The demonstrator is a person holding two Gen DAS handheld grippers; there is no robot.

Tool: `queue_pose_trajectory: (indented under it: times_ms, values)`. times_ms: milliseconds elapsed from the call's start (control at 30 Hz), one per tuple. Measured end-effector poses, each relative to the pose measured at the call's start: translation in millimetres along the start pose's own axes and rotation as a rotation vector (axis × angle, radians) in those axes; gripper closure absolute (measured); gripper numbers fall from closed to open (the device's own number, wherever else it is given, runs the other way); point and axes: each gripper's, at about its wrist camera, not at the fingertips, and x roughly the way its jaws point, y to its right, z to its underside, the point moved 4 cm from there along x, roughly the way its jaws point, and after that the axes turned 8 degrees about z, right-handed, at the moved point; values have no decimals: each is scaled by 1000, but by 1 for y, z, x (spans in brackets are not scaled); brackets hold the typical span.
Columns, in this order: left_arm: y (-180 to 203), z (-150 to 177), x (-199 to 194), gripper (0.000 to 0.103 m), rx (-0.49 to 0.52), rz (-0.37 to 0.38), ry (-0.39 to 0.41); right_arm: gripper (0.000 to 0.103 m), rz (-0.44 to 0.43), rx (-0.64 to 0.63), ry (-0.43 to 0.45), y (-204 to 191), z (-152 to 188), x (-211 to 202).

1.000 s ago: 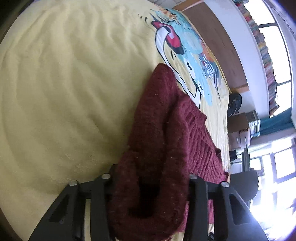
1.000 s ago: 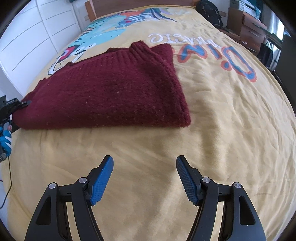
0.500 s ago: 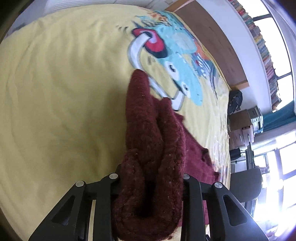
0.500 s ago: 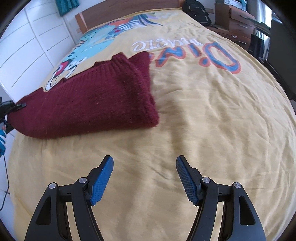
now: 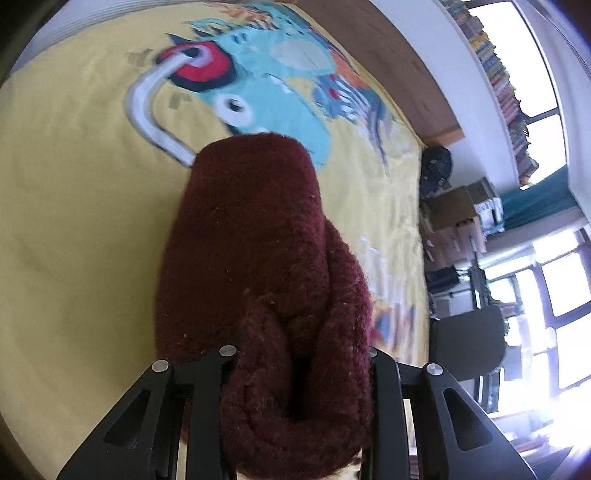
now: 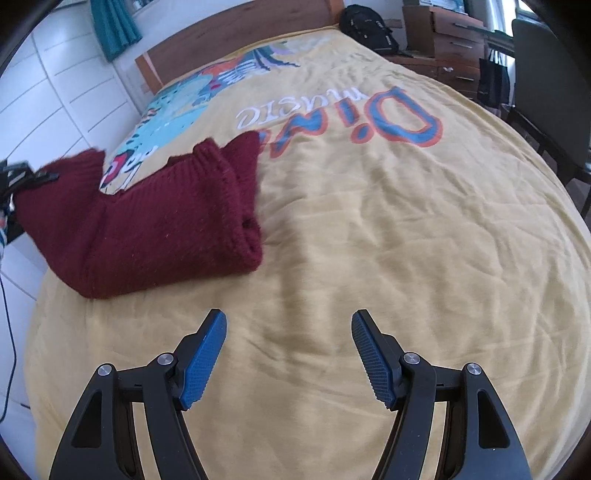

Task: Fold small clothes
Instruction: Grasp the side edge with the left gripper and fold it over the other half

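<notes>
Gripping a thick bunch of maroon knit sweater (image 5: 255, 266), left gripper (image 5: 299, 373) clamped hard on the fabric, black fingers (image 5: 207, 387) pressing in from both sides with the wool bulging out between and over them. Lifted clear of the bedspread at that end, the held edge raised off the yellow blanket (image 5: 74, 221), the rest trailing down and away toward the cartoon dinosaur print (image 5: 258, 92). Blurred at the top of the left wrist view, so no telling fine detail there.

Over on the right wrist view: right gripper (image 6: 288, 354) hanging above bare blanket, blue ribbed pads (image 6: 205, 362) spread wide, nothing between them. Sitting near the sweater (image 6: 166, 229) but not touching it, a strip of yellow blanket (image 6: 369, 240) between the tips and the closest maroon edge. Lying folded on the left half of the bed, the sweater, its doubled edge facing right, its far corner overlapping the start of the lettering (image 6: 351, 114). Rising on the far left, one end pulled up off the bed, pinched by the left gripper (image 6: 40, 177) just at the frame edge, black tip barely showing.

Beyond the bed: wooden headboard (image 6: 229, 33) at the top, black backpack (image 6: 369, 26) resting at the blanket's far corner, drawers (image 6: 450, 44) and a dark chair (image 6: 550, 92) off to the right, white cupboard fronts (image 6: 55, 92) on the left.
</notes>
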Motion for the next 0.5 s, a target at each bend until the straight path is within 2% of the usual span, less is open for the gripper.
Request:
queue_pose_trajectory:
  times_ms: [133, 233, 367, 500]
  values:
    - [41, 13, 38, 79, 38, 32, -49, 31, 2, 0, 19, 10, -1, -6]
    - [71, 35, 78, 80, 75, 44, -108, 31, 1, 16, 28, 21, -1, -10]
    - [98, 66, 123, 81, 130, 35, -179, 31, 7, 46, 30, 41, 4, -12]
    - [109, 101, 161, 81, 181, -9, -239, 31, 15, 71, 24, 57, 11, -11]
